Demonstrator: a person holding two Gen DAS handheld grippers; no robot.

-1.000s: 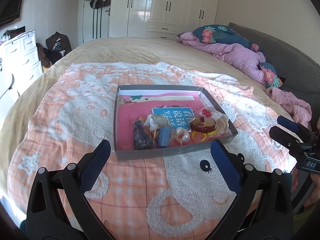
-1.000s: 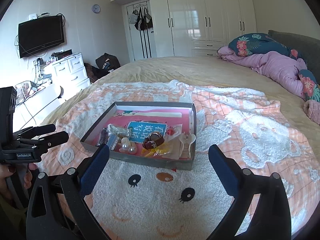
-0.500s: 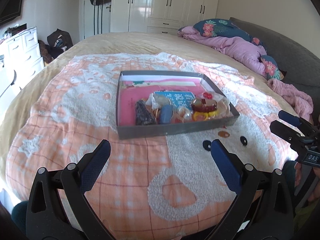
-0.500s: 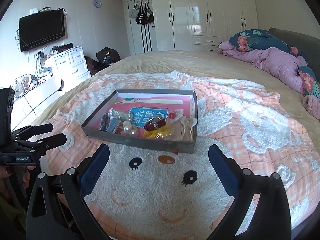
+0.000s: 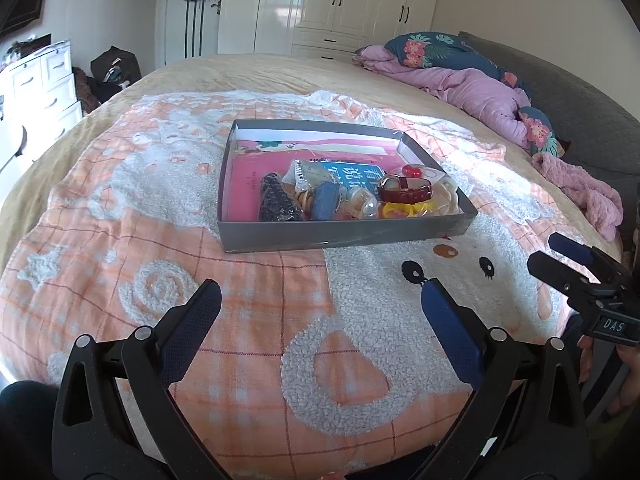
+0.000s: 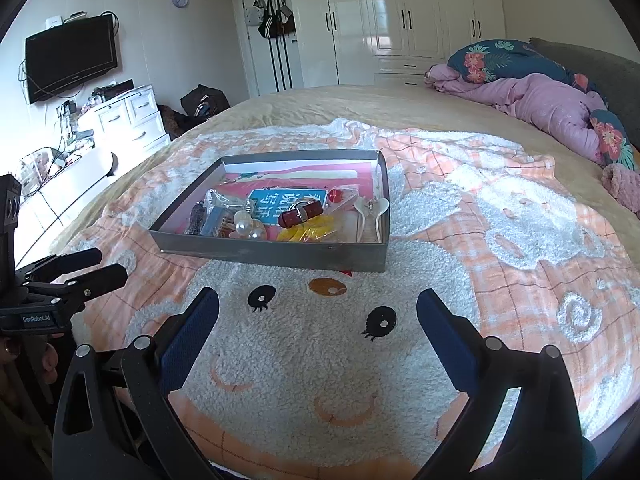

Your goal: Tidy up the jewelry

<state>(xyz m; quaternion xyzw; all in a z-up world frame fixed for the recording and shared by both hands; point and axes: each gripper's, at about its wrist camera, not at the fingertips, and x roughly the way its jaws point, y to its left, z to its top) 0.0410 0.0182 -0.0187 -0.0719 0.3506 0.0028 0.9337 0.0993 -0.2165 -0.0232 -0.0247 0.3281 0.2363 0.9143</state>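
Blue pads line both tools: the left gripper (image 5: pixel 320 312) hangs wide open with nothing between its fingers, over the near edge of the bed; the right gripper (image 6: pixel 318 324) is spread just as wide and just as empty, above the blanket (image 6: pixel 320 360) with its animal face. Farther in, toward the middle of the blanket, sits the grey tray (image 5: pixel 344 236); the jewelry lies heaped against its near wall: a dark red watch (image 5: pixel 404 192), pearl earrings (image 6: pixel 250 226), a blue block (image 5: pixel 326 200), a dark beaded piece (image 5: pixel 276 200). All of it is inside the tray yet jumbled; this fits sorting about to start or a finished gathering.
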